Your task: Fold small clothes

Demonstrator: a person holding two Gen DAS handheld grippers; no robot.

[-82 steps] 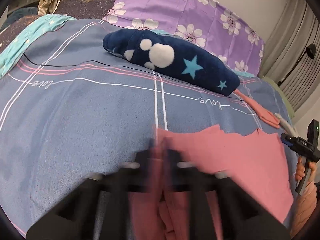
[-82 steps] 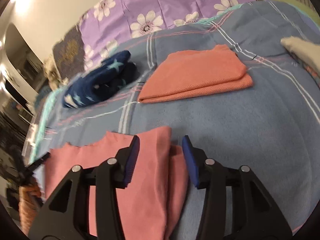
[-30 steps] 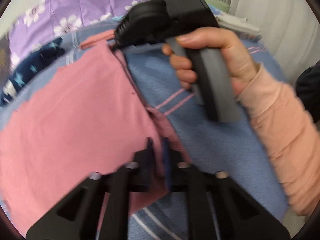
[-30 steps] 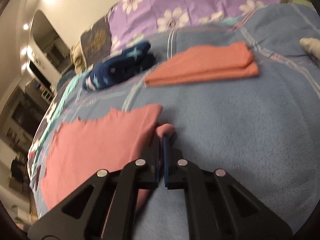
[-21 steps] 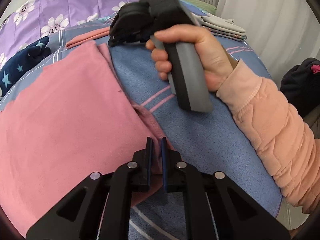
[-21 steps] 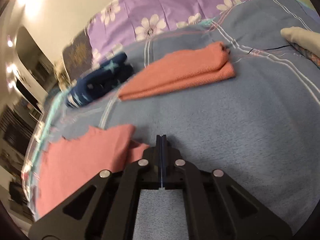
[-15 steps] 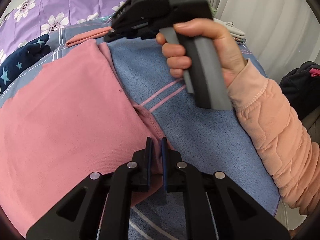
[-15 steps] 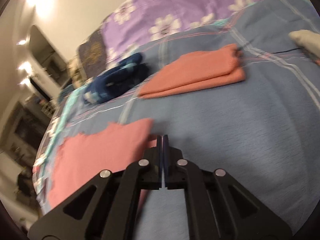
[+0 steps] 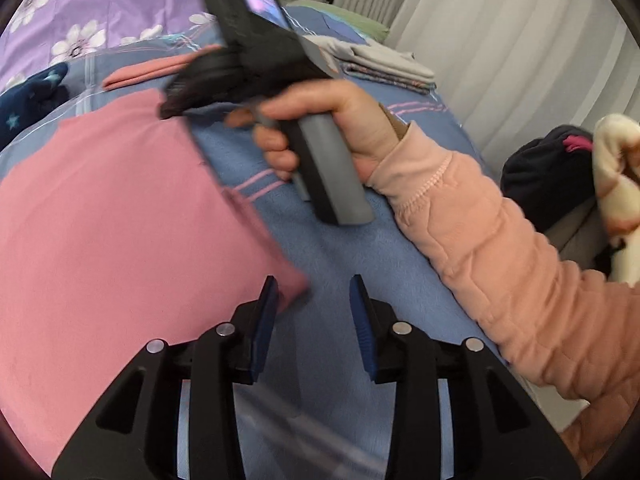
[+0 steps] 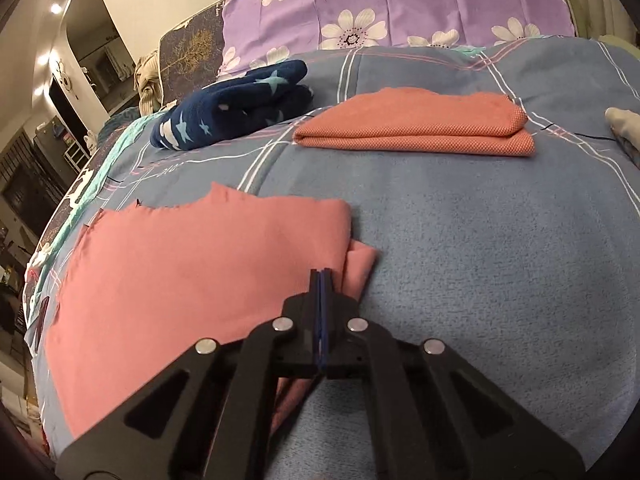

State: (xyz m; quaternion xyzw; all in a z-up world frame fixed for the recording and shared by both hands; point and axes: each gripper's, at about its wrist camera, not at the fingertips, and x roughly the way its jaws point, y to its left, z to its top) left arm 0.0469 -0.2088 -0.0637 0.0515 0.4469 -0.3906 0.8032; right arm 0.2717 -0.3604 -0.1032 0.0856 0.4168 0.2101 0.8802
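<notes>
On the bed, left to right: pink garment spread flat; left gripper, fingers apart and empty at its near corner; right gripper, fingers closed together, empty, over its right edge.

Right gripper, jaws pressed together with nothing between them, is hovering at the pink cloth's folded right edge on the blue bedspread. Folded orange towel and navy star blanket are lying beyond.
</notes>
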